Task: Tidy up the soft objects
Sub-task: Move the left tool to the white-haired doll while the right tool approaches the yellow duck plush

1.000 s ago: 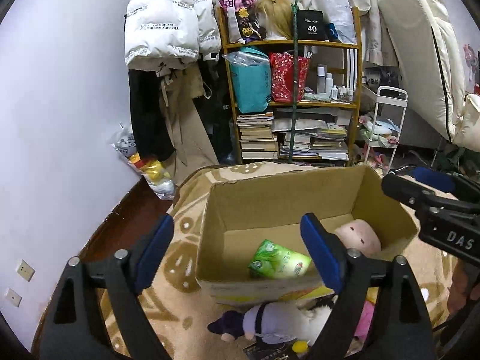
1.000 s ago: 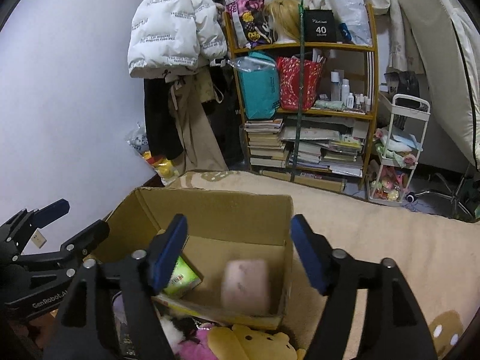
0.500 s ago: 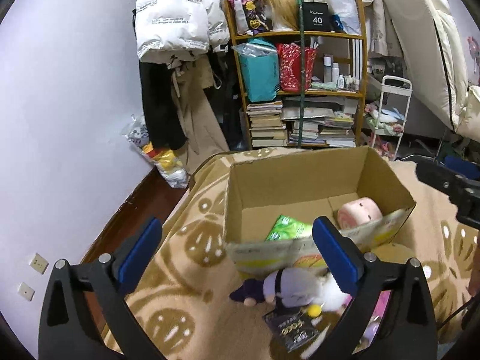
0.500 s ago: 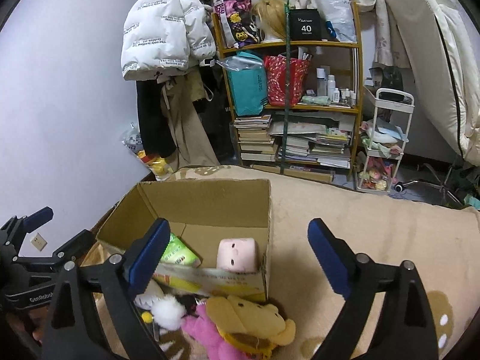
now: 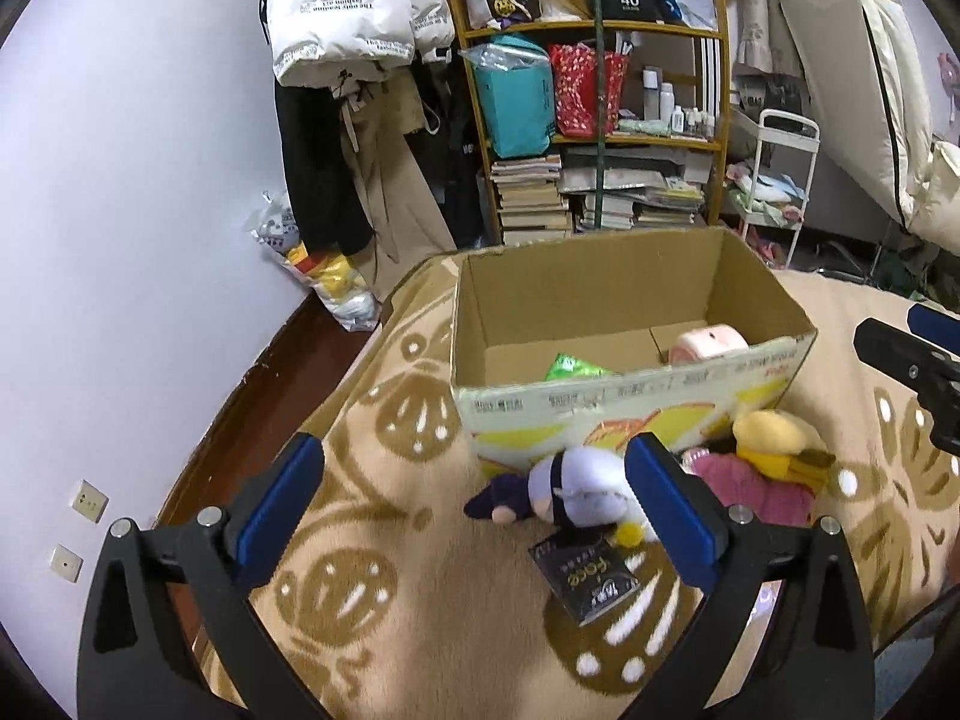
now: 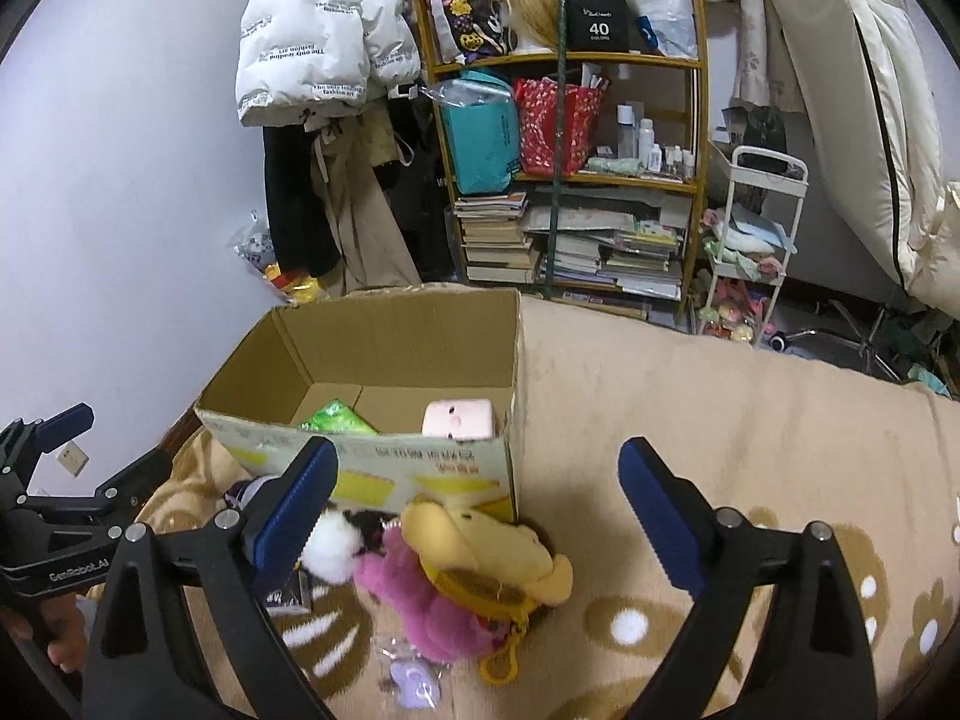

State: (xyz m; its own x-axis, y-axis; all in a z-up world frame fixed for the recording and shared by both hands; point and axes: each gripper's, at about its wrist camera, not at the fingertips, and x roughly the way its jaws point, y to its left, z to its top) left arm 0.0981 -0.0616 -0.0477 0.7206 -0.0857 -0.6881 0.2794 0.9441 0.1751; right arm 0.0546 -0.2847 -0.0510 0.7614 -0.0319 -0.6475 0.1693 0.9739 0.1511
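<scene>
The left gripper [image 5: 474, 492] hangs with its jaws spread wide and nothing between them, above the patterned blanket [image 5: 372, 588]. Just beyond it stands the cardboard box [image 5: 606, 402], a green packet [image 5: 573, 367] and a pink square plush [image 6: 459, 418] lying inside. Against the box's near wall lie a purple-and-white plush [image 5: 564, 492] and a yellow-headed pink plush [image 6: 468, 576]. The right gripper [image 6: 477, 507] is likewise released, empty, over that pink plush.

My left gripper [image 5: 474, 498] and right gripper [image 6: 477, 510] are black triangular frames with blue pads [image 5: 282, 501], silver screws and white lettering. A hand [image 6: 63, 651] grips the left handle, I think; it is mostly hidden.
</scene>
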